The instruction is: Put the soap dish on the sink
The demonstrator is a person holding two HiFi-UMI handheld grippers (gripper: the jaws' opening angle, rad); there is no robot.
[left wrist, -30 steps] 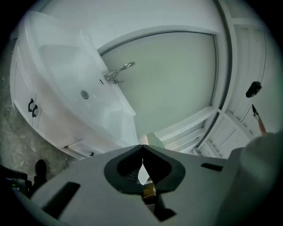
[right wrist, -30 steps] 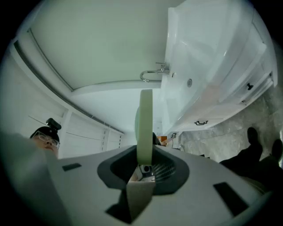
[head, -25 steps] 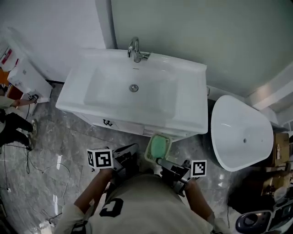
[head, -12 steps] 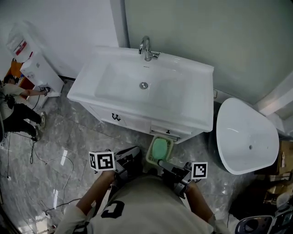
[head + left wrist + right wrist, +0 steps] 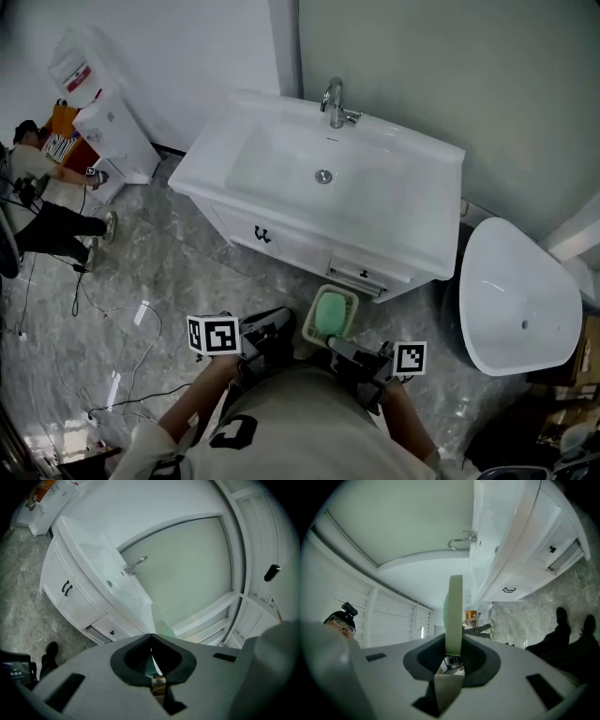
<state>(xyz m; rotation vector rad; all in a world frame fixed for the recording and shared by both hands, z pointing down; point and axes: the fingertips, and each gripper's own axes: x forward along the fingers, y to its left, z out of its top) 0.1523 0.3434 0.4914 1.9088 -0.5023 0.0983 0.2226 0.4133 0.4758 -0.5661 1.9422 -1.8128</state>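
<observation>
Head view: the green soap dish (image 5: pixel 332 313) is held by the right gripper (image 5: pixel 329 339), whose jaws are clamped on its rim, at 6 o'clock from the white sink (image 5: pixel 281 155) and apart from it. The left gripper (image 5: pixel 279 326) is seen closed and empty at 9 o'clock of the dish.

Pale green soap dish (image 5: pixel 332 314), held aloft, just short of white sink (image 5: pixel 403 202)

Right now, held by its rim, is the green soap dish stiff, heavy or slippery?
Probably stiff: the soap dish juts from the right hand-held gripper without sagging. Likely light; a rim pinch carries it. It looks smooth, so it may slip.
</observation>
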